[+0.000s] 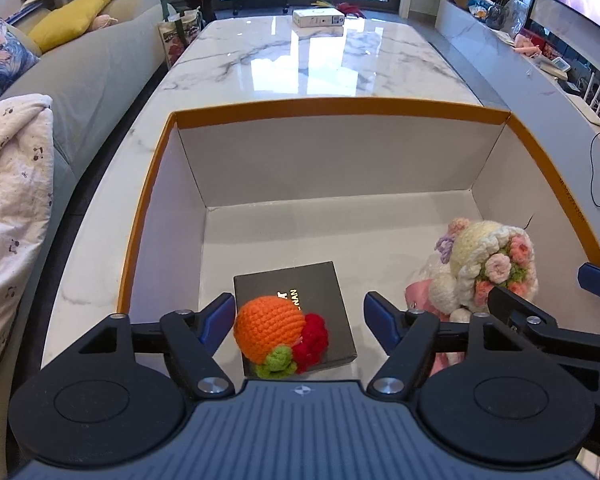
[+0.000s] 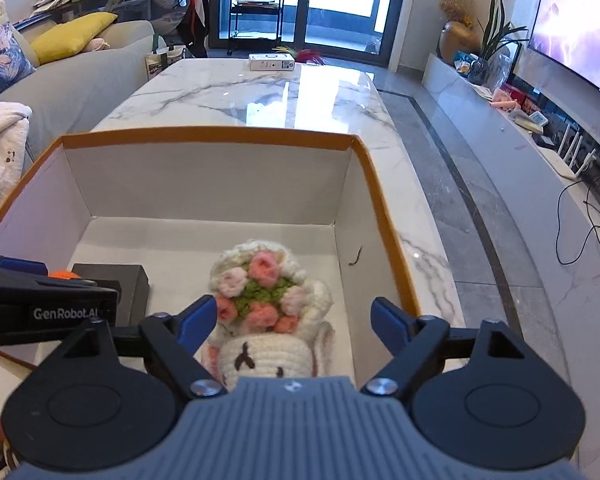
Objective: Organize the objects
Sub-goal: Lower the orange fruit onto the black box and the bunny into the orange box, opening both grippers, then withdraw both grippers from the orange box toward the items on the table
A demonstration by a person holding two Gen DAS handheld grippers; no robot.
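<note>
An open cardboard box (image 1: 340, 106) with orange rim and white inside stands on the marble table; it also shows in the right wrist view (image 2: 220, 134). Inside lie a black box (image 1: 320, 288), an orange crochet fruit (image 1: 270, 326) resting on it, and a cream crochet doll with flowers (image 1: 488, 264). My left gripper (image 1: 300, 316) is open above the orange fruit, fingers on either side, not touching. My right gripper (image 2: 294, 320) is open above the doll (image 2: 268, 300), which lies between its fingers. The black box (image 2: 116, 280) shows at the left there.
A white carton (image 1: 318, 18) lies at the table's far end. A grey sofa (image 1: 80, 80) with cushions and a blanket runs along the left. A low TV shelf (image 2: 540, 140) with cables runs along the right. A small dark scrap (image 2: 356, 258) lies on the box floor.
</note>
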